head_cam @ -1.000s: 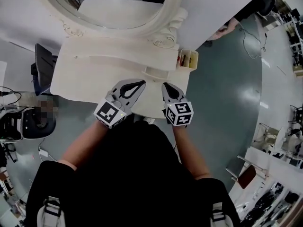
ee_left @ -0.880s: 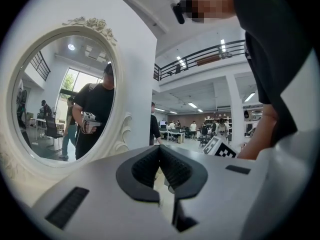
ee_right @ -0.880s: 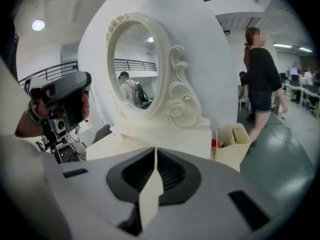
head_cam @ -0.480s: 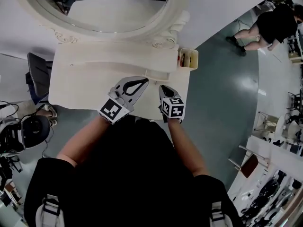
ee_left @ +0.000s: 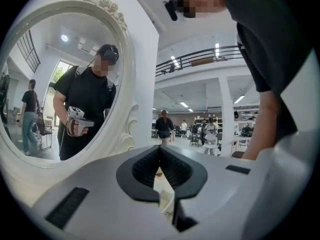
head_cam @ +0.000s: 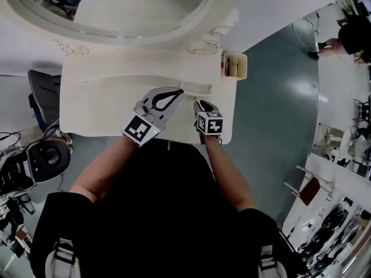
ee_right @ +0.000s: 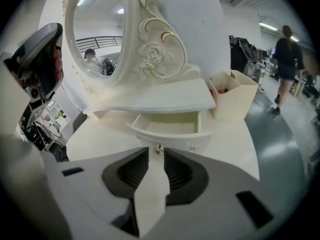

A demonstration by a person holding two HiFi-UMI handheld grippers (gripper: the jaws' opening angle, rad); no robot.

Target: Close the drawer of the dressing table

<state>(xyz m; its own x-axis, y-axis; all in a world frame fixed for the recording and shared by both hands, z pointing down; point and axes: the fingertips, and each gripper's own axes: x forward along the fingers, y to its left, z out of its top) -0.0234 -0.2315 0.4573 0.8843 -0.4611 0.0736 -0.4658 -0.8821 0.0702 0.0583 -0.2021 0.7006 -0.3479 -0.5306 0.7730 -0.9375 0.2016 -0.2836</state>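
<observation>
The cream dressing table (head_cam: 98, 109) carries an oval mirror (head_cam: 133, 10) and a raised shelf. Under the shelf a small drawer (ee_right: 170, 126) stands pulled out, also seen in the head view as the drawer (head_cam: 196, 90). My right gripper (ee_right: 157, 154) tilts down at the drawer front; its jaws have just been opening and stand apart, with the small metal knob (ee_right: 158, 149) between the tips and untouched. From above, the right gripper (head_cam: 200, 103) sits just before the drawer. My left gripper (head_cam: 179, 91) hovers level over the tabletop, tips together and holding nothing; in its own view the left gripper (ee_left: 160, 148) faces the mirror.
A cream organiser box (ee_right: 235, 101) stands at the table's right end, beside the shelf. A dark chair (head_cam: 40, 97) is left of the table and black equipment (head_cam: 49, 155) lies on the floor. People walk in the hall behind, one person (head_cam: 348, 39) at the far right.
The right gripper has dropped toward the drawer front and tipped down, and its jaws have parted. The left gripper has drifted a little rightward over the table, still shut.
</observation>
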